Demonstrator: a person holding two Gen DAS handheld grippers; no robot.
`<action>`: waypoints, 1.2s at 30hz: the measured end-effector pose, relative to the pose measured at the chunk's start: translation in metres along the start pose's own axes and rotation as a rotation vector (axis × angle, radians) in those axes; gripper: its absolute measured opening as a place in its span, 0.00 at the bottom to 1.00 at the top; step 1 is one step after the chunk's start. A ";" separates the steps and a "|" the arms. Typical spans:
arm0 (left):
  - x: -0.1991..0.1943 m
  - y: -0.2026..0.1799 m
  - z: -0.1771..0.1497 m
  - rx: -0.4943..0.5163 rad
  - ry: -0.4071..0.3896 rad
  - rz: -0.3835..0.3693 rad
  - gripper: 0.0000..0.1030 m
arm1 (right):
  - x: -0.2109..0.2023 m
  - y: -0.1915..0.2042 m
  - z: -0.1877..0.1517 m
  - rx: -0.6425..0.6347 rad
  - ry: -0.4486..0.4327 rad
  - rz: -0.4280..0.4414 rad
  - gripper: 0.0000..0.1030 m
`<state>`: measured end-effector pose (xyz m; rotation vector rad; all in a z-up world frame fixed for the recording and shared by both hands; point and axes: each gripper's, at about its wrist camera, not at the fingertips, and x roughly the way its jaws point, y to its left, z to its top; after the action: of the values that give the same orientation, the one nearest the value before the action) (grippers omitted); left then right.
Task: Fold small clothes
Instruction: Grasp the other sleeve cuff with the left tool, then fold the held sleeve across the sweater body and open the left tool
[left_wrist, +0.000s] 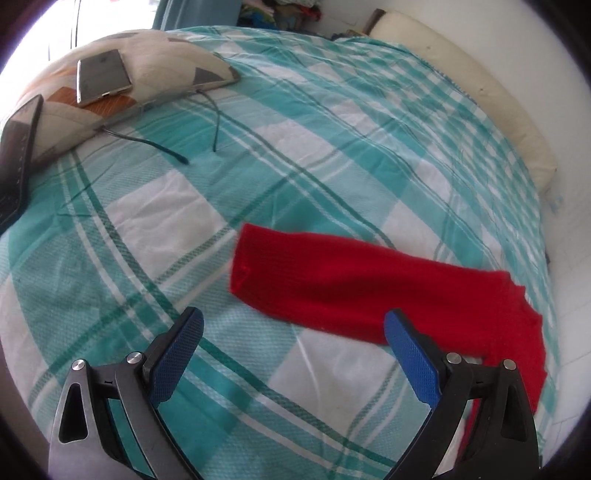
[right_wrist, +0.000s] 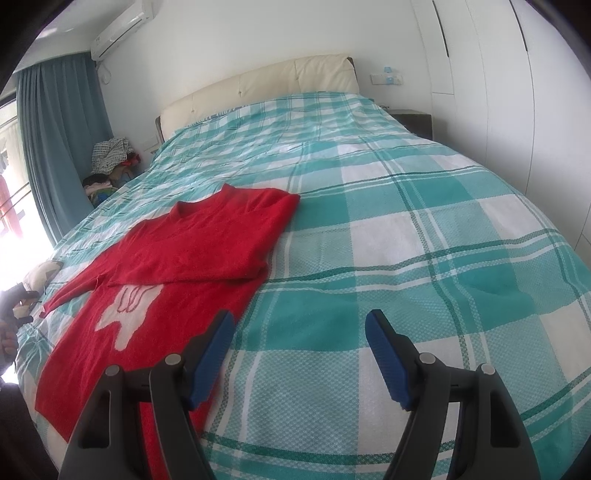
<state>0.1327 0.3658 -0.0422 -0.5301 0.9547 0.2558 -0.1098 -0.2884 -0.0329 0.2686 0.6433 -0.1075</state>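
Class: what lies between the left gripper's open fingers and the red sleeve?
Only bare checked bedspread separates the left gripper from the red sleeve, in the left wrist view.

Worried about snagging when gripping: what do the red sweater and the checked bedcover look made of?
Red sweater: apparently a soft knit, wool or acrylic, matte and fuzzy-edged. Checked bedcover: likely woven cotton, matte, with a visible waffle-like weave and light creases.
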 end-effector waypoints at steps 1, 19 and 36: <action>0.007 0.008 0.006 -0.015 0.024 -0.007 0.96 | 0.001 0.000 0.000 0.006 0.004 0.008 0.71; -0.049 -0.116 0.035 0.271 -0.079 -0.119 0.05 | 0.002 0.012 -0.002 -0.037 0.015 0.021 0.71; -0.050 -0.464 -0.133 0.751 0.137 -0.549 0.34 | -0.013 -0.009 0.010 0.105 -0.016 0.098 0.72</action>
<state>0.2115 -0.0966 0.0840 -0.0959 0.9207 -0.6241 -0.1160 -0.2992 -0.0188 0.3996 0.6086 -0.0497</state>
